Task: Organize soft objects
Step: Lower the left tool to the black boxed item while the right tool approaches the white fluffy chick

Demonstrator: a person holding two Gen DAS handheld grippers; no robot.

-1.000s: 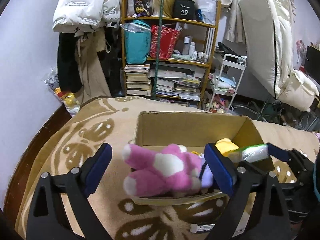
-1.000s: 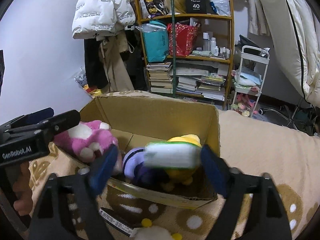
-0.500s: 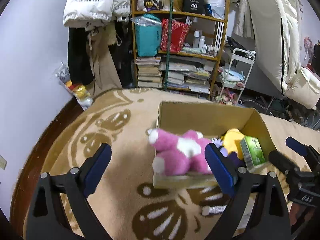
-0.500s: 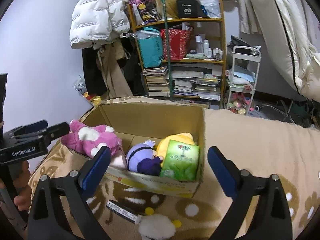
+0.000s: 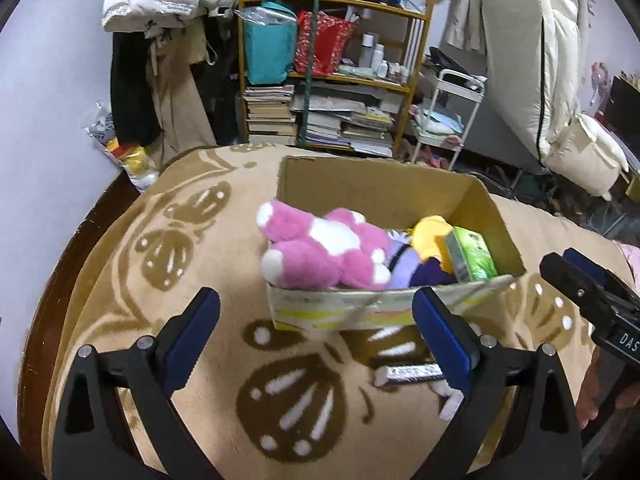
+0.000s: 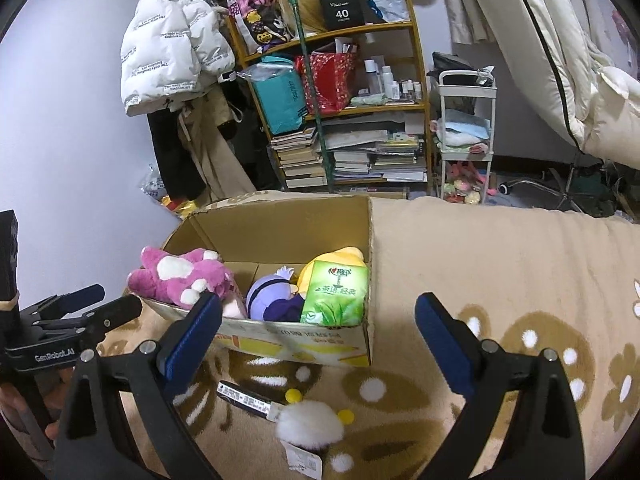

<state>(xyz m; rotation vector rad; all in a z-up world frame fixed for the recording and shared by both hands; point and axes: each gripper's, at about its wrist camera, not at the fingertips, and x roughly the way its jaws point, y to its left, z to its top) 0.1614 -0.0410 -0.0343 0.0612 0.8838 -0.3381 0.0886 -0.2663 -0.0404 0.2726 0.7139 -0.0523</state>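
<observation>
An open brown cardboard box point(image 6: 280, 236) sits on a tan patterned fleece blanket point(image 6: 500, 264). Inside it, a pink-and-white plush toy point(image 6: 180, 278) lies left, a purple plush point(image 6: 272, 300) in the middle, and a green tissue pack point(image 6: 336, 294) right, against a yellow plush point(image 6: 340, 256). A small white fluffy toy point(image 6: 310, 420) lies on the blanket before the box, and a wooden bookshelf point(image 6: 416, 80) stands behind.

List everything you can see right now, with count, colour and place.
box: 1, brown cardboard, on the blanket
pink plush: 1, pink and white, left end of box, over the rim
purple plush: 1, purple, middle of box
yellow plush: 1, yellow, in box behind the tissue pack
tissue pack: 1, green, right end of box
white plush: 1, white with yellow bits and a tag, on blanket in front of box
blanket: 1, tan with brown and white pattern
shelf: 1, yellow frame; books, bags, bottles
white jacket: 1, hung left of shelf
cart: 1, white, right of shelf
left tool: open, empty
right tool: open, empty, jaws just widened
</observation>
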